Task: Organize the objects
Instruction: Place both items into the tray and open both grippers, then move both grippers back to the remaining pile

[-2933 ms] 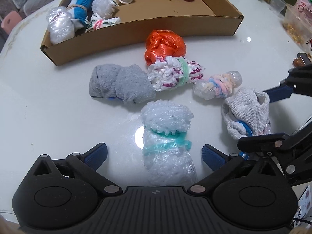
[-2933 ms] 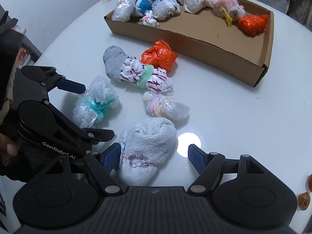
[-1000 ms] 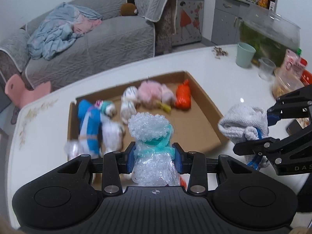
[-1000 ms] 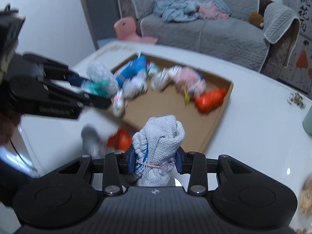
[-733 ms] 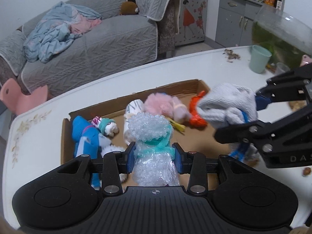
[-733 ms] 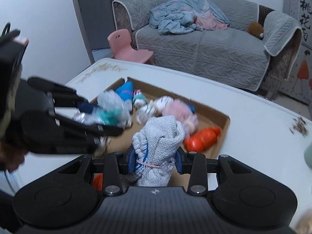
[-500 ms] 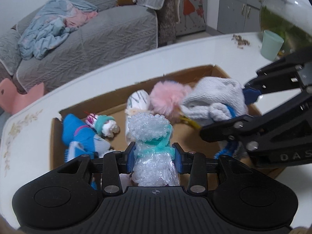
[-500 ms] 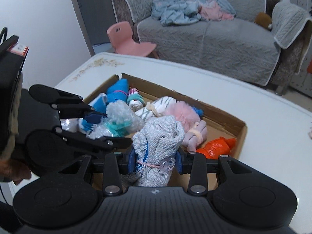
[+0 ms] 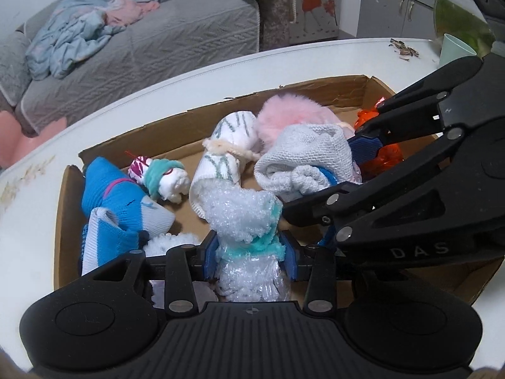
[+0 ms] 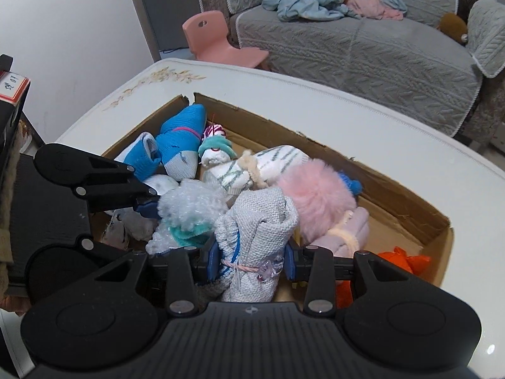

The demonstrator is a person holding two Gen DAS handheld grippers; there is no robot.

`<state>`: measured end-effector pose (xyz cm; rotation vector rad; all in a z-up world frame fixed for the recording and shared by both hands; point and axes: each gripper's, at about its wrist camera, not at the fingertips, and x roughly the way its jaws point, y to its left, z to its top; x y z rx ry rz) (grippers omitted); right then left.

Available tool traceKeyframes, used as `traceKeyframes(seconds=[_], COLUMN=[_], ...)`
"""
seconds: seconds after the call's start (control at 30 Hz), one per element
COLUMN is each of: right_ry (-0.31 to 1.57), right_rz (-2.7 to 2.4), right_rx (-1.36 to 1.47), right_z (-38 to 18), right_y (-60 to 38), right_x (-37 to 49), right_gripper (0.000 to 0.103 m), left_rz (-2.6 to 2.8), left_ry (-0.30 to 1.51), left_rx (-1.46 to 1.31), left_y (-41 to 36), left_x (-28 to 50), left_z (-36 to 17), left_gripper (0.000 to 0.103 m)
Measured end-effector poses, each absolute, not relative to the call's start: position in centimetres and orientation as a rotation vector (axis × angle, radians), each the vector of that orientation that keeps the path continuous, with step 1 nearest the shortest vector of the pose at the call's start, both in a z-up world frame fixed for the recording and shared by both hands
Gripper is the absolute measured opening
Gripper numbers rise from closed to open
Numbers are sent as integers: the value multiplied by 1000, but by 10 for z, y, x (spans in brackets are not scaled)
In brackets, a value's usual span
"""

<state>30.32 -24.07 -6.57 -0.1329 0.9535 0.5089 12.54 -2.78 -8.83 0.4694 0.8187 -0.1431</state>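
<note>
A blue sock bundle [image 9: 120, 202] is lying at the left end of the cardboard box [image 9: 68, 195], and just right of it a small white roll with a teal band [image 9: 164, 177] is resting against it. Next along, a white sock roll with grey-green stripes [image 9: 227, 145] is leaning toward the middle of the box.

In the left wrist view, the left tongs [image 9: 251, 254] are pinching a bubble-wrap bundle tied with a teal band [image 9: 243, 218], their blue pads pressing on either side of the band, and they are holding it over the near part of the box. The right wrist view is showing the same bundle [image 10: 186, 211] held just left of the other tongs.

The right tongs [image 10: 252, 262] are gripping a grey knitted cloth roll [image 10: 258, 221] across its lower part, where a pink elastic with a clear bead is wrapped around it. In the left view this roll [image 9: 306, 158] is hanging just right of and touching the bubble-wrap bundle, above the box floor.

Behind the cloth roll a fluffy pink pompom bundle [image 10: 315, 195] is sitting in the box, and at the right end an orange plastic bundle [image 10: 401, 262] is lying near the corner. The box is sitting on the white surface [image 10: 315, 113]. Beyond it a grey sofa [image 10: 363, 47] is carrying crumpled blue and pink clothes.
</note>
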Motion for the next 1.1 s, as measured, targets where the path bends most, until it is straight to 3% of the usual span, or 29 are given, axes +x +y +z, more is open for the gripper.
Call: traceKeyframes(seconds=[0.03, 0.1, 0.3, 0.67, 0.93, 1.1], right_ry=[956, 961, 952, 939, 921, 896], right_rz=[510, 507, 502, 472, 430, 439], right_rx=[-130, -123, -118, -124, -98, -86], right_z=[-67, -67, -63, -46, -19, -3], right_y=[-241, -243, -244, -251, -266, -265], right_x=[304, 304, 302, 292, 257, 214], right_gripper=[37, 41, 47, 51, 52, 62], left_rz=[-145, -149, -165, -153, -116, -78], left_ry=[816, 818, 803, 780, 791, 841], left_rx=[474, 462, 507, 491, 440, 419], left_y=[-28, -29, -36, -35, -22, -4], left_x=[124, 123, 114, 101, 50, 9], left_z=[-88, -87, -85, -57, -24, -22], left_gripper=[50, 67, 80, 85, 87, 91])
